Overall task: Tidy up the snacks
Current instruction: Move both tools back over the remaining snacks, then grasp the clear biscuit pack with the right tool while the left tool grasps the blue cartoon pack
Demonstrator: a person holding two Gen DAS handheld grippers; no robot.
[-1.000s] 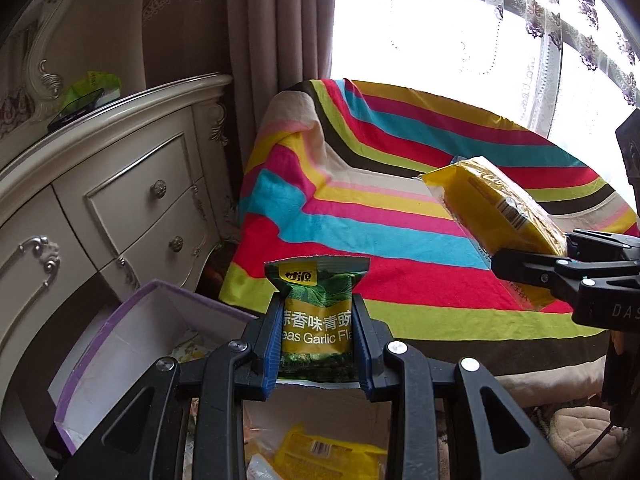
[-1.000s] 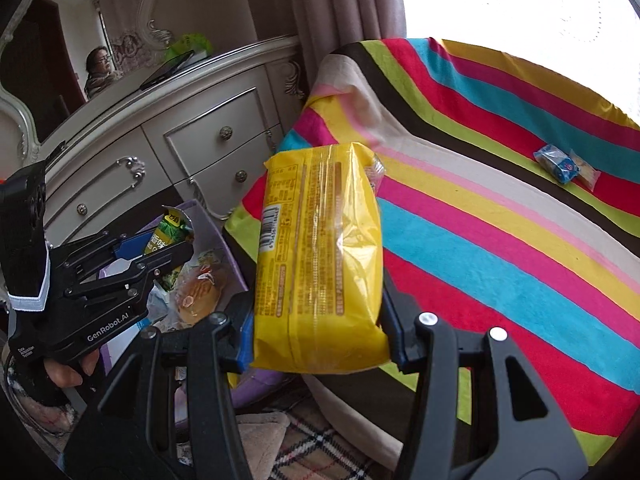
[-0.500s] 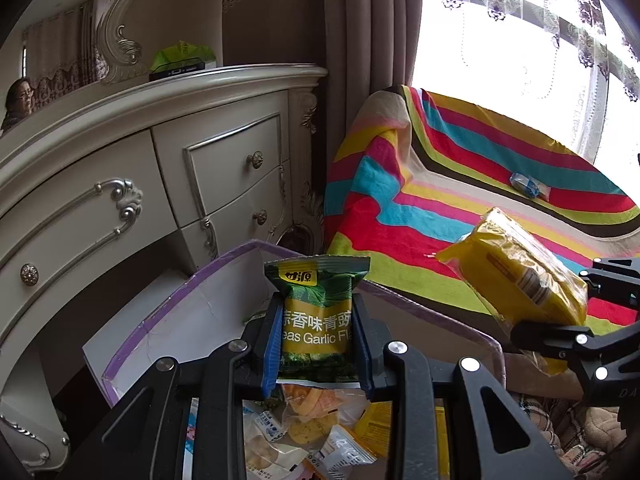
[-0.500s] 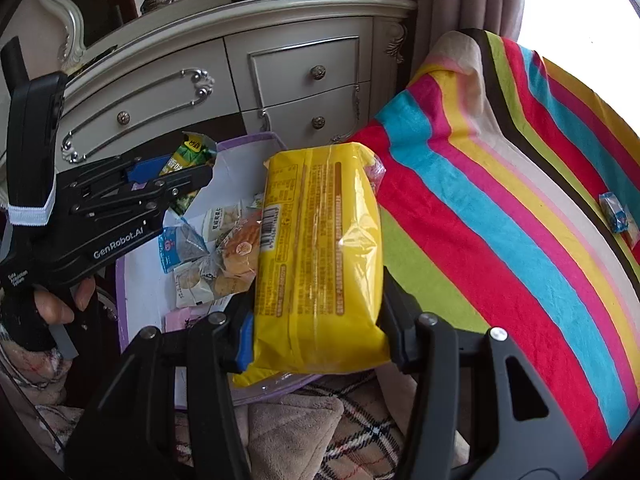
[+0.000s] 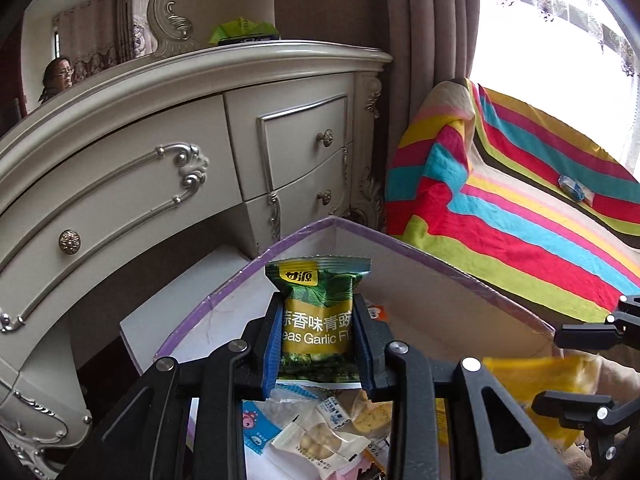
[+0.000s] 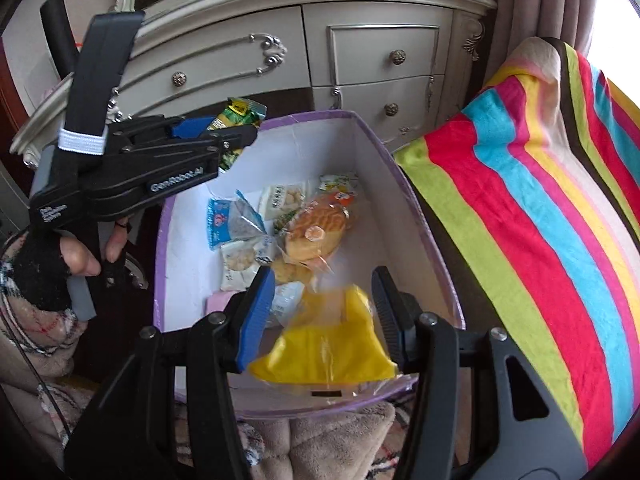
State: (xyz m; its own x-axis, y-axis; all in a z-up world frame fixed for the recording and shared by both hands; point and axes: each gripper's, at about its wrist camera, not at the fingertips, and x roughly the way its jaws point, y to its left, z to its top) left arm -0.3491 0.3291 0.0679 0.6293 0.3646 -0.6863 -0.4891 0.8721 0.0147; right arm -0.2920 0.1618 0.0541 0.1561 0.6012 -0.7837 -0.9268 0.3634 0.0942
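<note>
My left gripper [image 5: 318, 344] is shut on a green garlic-pea packet [image 5: 318, 312], held above the white box with purple rim [image 5: 420, 248]. It also shows in the right wrist view [image 6: 224, 136], over the box's far left rim [image 6: 320, 114]. My right gripper [image 6: 324, 300] is open over the box's near end. A blurred yellow snack bag [image 6: 324, 352] hangs loose between and below its fingers, falling into the box. Several small snack packets [image 6: 280, 224] lie on the box floor.
A cream dresser with drawers [image 5: 180, 152] stands behind the box. A striped blanket [image 5: 520, 208] covers furniture on the right, with a small blue packet [image 5: 574, 188] on it. A beige cushion [image 6: 320, 440] lies under the box's near edge.
Both grippers swung left over the box. My right gripper opened and let go of the yellow bag, which drops. The left gripper still holds the green packet.
</note>
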